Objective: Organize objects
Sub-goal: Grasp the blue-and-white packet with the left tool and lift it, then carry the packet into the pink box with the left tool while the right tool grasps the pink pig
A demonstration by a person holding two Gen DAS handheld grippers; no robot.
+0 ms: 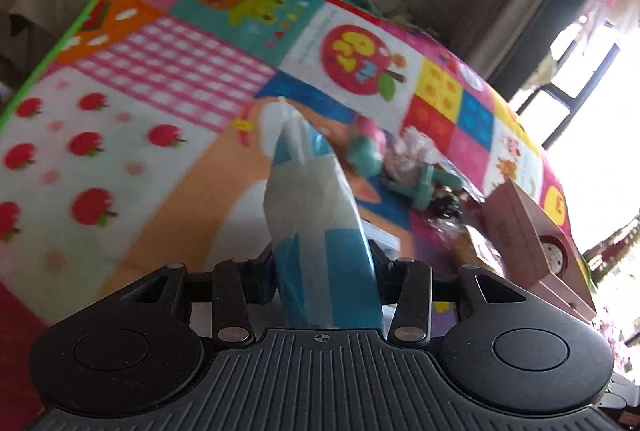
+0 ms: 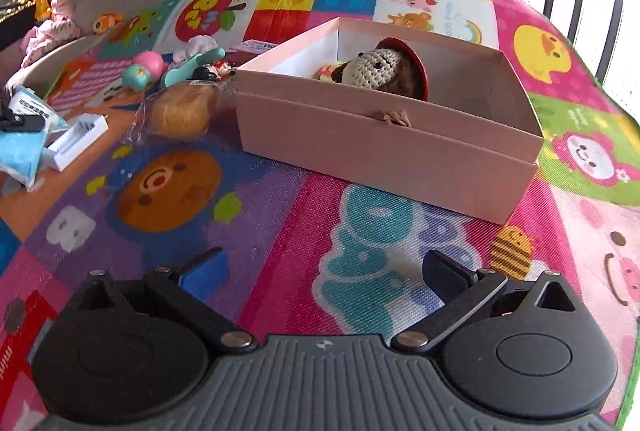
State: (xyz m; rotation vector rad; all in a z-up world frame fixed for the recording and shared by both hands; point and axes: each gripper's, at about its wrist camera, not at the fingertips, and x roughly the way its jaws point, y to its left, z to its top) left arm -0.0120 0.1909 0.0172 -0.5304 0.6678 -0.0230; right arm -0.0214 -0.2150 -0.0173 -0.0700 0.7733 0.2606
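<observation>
Left gripper (image 1: 320,263): your jaws are clamped on a blue-and-white packet (image 1: 316,227), which stands up between them and runs away from you along the line of the fingers. The view is motion-blurred, so the print on the packet can't be read.

Packet's long axis: roughly in line with the gripper, its far end tipped toward the loose toys (image 1: 384,159) lying mid-mat.

Play mat (image 1: 132,135): this is what carries everything; the loose pile sits toward its left half in the right wrist view, near the edge by the sofa.

Loose pile: a teal-and-pink toy (image 2: 138,73), a wrapped bun-like thing (image 2: 182,113) and a small white box (image 2: 74,141) lie just beside one another, left of the box.

Pink box (image 2: 384,135): open-topped, resting on the mat toward its right half, a corner turned toward the far edge. A crocheted doll (image 2: 376,71) already lies inside, against the near wall.

Box from your left hand: in the left wrist view it (image 1: 532,243) lies off to the right of the packet, near but not under it. I judge that you must carry the packet rightward over the near wall before letting go.

Right gripper (image 2: 324,271): jaws spread wide with nothing between them, hanging above the mat just short of the box's near wall.

Nearer hand: your right is closer to the box, but it is the left that carries the load.
</observation>
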